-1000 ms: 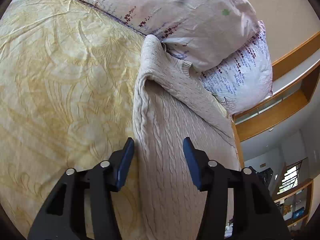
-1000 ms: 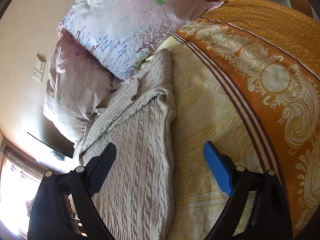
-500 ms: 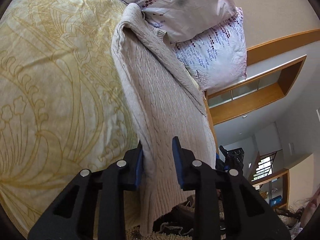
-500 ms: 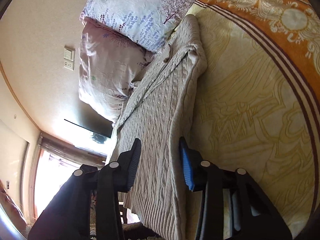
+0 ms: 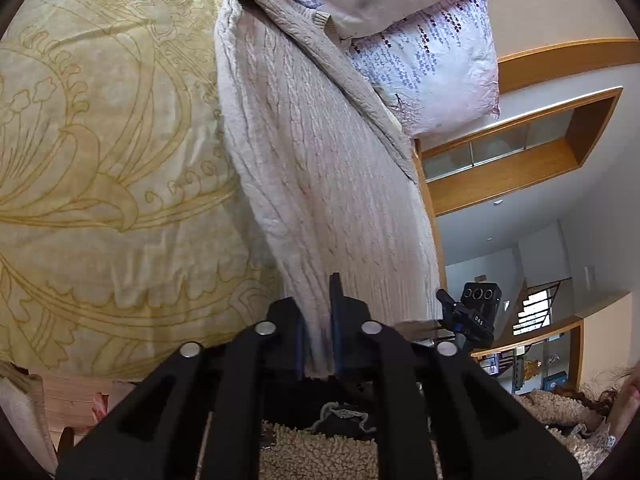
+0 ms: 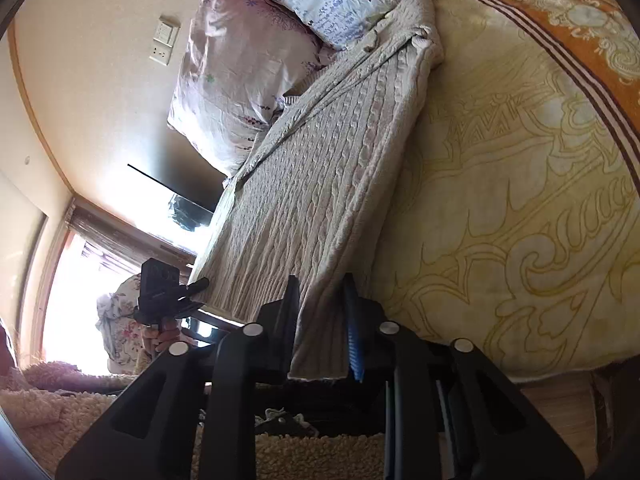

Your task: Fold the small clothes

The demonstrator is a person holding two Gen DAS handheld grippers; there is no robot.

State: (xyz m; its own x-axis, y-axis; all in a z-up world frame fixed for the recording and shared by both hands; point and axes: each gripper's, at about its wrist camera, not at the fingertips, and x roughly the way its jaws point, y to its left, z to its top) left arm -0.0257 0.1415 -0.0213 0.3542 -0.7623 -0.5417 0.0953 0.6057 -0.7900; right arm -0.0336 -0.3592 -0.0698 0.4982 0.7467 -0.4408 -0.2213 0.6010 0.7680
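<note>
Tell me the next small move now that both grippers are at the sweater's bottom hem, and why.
Probably lift both corners together and carry the hem toward the pillows. The left gripper is shut on the sweater, the right gripper is closing with the hem between its jaws, and the sweater lies lengthwise on the bedspread.

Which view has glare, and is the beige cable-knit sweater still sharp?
Right wrist view: the window at lower left is blown out white; the beige cable-knit sweater stays sharp. Left wrist view: even light, no glare, knit crisp, only fisheye bending at the edges.
</note>
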